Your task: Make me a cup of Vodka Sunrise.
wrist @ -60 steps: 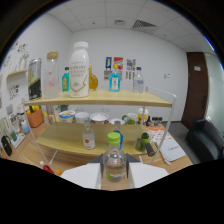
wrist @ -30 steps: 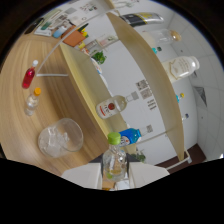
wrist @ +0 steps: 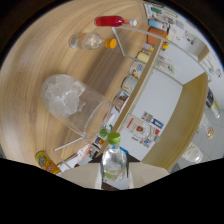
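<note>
1. The fingers (wrist: 114,175) are clamped on a small clear bottle (wrist: 114,162) with a green cap (wrist: 114,138). Both pale pads press against its sides, so it's properly gripped, not just sitting between them.
2. The whole view is rolled way over, so the wooden table (wrist: 55,50) fills the upper part and the shelf unit (wrist: 192,125) runs off at a slant.
3. Just beyond the bottle's cap is a clear glass (wrist: 75,105) packed with ice cubes. It's standing on the table, apart from the bottle.
4. Farther out past the glass there's a clear bottle with an orange cap (wrist: 92,41) on the table.
5. Beyond that one is a bottle of red liquid with a white cap (wrist: 114,21), near the leg of the shelf unit.
6. Near the fingers, off to the side, a yellow can (wrist: 46,161) peeks in with some printed label on it. Can't read it.
7. A thin white stick-like thing (wrist: 72,143) lies on the table between the glass and the can. Might be a straw or stirrer, can't tell.
8. The shelves hold a row of small jars and bottles (wrist: 137,67), too small to make out individually.
9. The white wall behind has some posters (wrist: 144,127) stuck on it.
</note>
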The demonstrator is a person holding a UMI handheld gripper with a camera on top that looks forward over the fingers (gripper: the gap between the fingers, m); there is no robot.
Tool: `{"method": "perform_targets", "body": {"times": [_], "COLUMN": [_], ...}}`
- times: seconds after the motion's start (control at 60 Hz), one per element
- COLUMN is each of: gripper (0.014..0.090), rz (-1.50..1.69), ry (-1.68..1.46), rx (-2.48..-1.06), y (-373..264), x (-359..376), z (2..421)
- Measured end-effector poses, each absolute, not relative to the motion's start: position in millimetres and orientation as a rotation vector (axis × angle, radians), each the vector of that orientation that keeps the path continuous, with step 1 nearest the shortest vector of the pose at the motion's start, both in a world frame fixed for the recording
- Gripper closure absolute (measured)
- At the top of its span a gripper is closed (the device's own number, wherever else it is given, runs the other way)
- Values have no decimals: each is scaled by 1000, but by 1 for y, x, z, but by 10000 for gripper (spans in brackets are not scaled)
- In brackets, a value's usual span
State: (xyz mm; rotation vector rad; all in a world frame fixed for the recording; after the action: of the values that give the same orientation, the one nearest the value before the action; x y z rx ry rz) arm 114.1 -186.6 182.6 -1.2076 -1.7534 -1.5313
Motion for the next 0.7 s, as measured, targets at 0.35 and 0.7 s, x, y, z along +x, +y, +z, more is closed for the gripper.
{"method": "perform_targets", "body": {"times": [0.35, 0.7], "gripper": [692, 689], "rz": [-1361, -391], "ry": [-1633, -626], "rx": [-1271, -1620], "y": [-195, -212], "x": [98, 87], "z": [200, 266]}}
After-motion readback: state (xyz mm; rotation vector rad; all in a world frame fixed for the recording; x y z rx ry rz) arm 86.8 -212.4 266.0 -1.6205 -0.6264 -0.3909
